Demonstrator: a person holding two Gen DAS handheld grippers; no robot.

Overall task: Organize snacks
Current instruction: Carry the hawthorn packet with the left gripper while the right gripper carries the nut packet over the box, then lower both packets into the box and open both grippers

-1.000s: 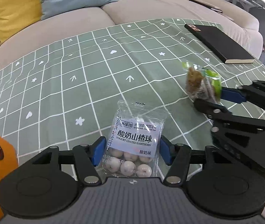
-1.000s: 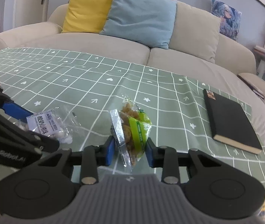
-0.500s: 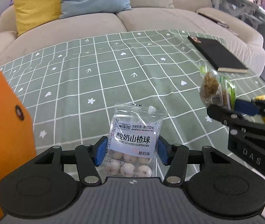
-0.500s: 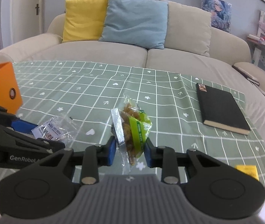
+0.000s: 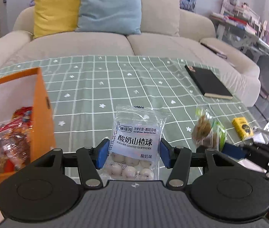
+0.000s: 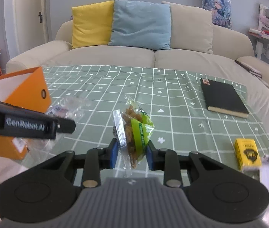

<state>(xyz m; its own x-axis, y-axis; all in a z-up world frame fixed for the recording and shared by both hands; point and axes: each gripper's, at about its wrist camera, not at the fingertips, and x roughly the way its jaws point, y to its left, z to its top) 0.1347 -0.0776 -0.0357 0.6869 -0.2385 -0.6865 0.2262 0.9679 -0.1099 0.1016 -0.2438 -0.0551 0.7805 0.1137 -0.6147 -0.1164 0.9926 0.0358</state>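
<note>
A green checked cloth point(image 6: 172, 102) with small white hearts and arrows covers the table; behind it stands a beige sofa point(image 6: 153, 57) with a yellow cushion point(image 6: 90, 24) and a blue cushion point(image 6: 142, 24), and cluttered shelves lie off to the sofa's right.

A second ago both packets hung low over the cloth and only a corner of the orange box point(image 5: 41, 114) showed. Now both are lifted clear, and the box, with red-wrapped snacks point(image 5: 7, 138) inside, fills the left of the left view.

The left gripper point(image 5: 133, 152) pinches the hawthorn packet point(image 5: 136, 142) between its blue pads, just right of the box. The right gripper point(image 6: 131, 153) is clamped on the green packet point(image 6: 134, 131), further right of the box.

A black notebook point(image 6: 223, 96) lies on the cloth well to the right of the box, a yellow carton point(image 6: 247, 153) nearer the cloth's front edge. In the right view the left gripper's arm crosses the box front.
</note>
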